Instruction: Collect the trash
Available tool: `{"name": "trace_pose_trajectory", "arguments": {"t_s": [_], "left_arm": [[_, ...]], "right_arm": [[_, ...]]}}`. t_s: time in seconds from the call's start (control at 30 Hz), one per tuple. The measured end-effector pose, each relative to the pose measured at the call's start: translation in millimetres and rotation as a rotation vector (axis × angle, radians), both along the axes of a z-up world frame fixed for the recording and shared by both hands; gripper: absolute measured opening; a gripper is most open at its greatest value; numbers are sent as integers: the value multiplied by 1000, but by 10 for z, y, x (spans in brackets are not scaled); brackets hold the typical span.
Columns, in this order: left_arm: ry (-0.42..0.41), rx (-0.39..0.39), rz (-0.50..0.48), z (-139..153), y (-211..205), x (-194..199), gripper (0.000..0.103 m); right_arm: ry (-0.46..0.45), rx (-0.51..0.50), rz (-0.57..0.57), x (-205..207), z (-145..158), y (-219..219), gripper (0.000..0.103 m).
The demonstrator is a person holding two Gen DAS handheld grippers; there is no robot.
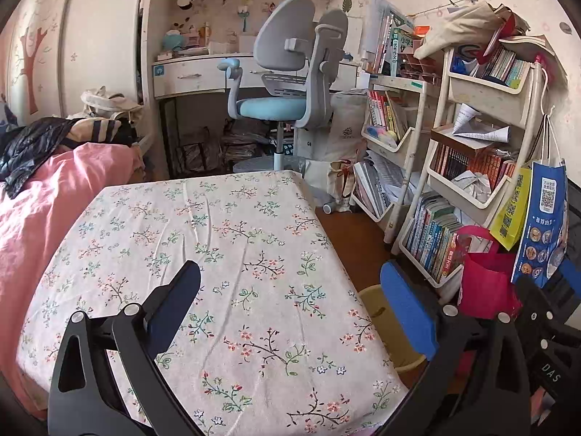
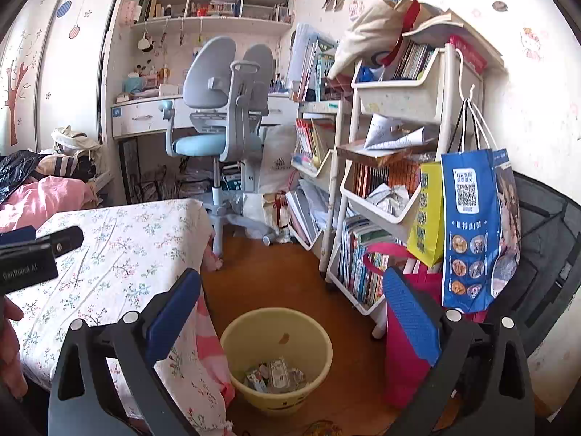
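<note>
We have both claws spread wide with nothing between the pads: the left gripper (image 1: 290, 305) hangs over the floral bed (image 1: 232, 254), the right gripper (image 2: 290, 312) over the floor with the yellow bin (image 2: 276, 359) below and between its fingers. The trash (image 2: 274, 376), a small heap of wrappers, lies at the bottom of that bin, and we see no loose piece on the sheet or on the bare floor (image 2: 268, 272) from either view. So our first risk is misjudging the job as done when scraps may lie outside what these views cover, such as behind the pink quilt (image 1: 43, 196) or under the bed. The second is mistaking belongings for rubbish: crumpled paper (image 2: 390, 196) sits in a shelf tray (image 2: 377, 218) among books, and grabbing it could pull books down or throw away something wanted. The bin stands just beside the hanging sheet edge and near the red bag (image 2: 403, 345), so a low sweep with either claw could tip it and spill the wrappers. The two grippers also work close together, and we could knock one against the other.
</note>
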State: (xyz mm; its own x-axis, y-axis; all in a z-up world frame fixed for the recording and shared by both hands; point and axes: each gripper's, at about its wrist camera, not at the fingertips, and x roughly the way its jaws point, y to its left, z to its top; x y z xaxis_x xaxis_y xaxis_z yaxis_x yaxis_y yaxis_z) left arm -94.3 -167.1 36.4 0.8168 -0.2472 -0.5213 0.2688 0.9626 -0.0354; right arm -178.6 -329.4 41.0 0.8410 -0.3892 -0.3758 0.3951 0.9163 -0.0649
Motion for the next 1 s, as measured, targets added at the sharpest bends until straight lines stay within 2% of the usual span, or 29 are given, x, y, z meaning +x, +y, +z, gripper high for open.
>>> {"name": "trace_pose_trajectory", "arguments": {"t_s": [0.17, 0.37, 1.0], "left_arm": [[24, 8, 17, -113, 81, 24, 96], [-2, 3, 32, -115, 116, -12, 96], [12, -2, 80, -173, 150, 22, 96]], "right_arm": [[22, -39, 4, 91, -46, 129, 97], [31, -77, 33, 110, -85, 258, 97], [52, -57, 70, 185, -147, 272, 97]]}}
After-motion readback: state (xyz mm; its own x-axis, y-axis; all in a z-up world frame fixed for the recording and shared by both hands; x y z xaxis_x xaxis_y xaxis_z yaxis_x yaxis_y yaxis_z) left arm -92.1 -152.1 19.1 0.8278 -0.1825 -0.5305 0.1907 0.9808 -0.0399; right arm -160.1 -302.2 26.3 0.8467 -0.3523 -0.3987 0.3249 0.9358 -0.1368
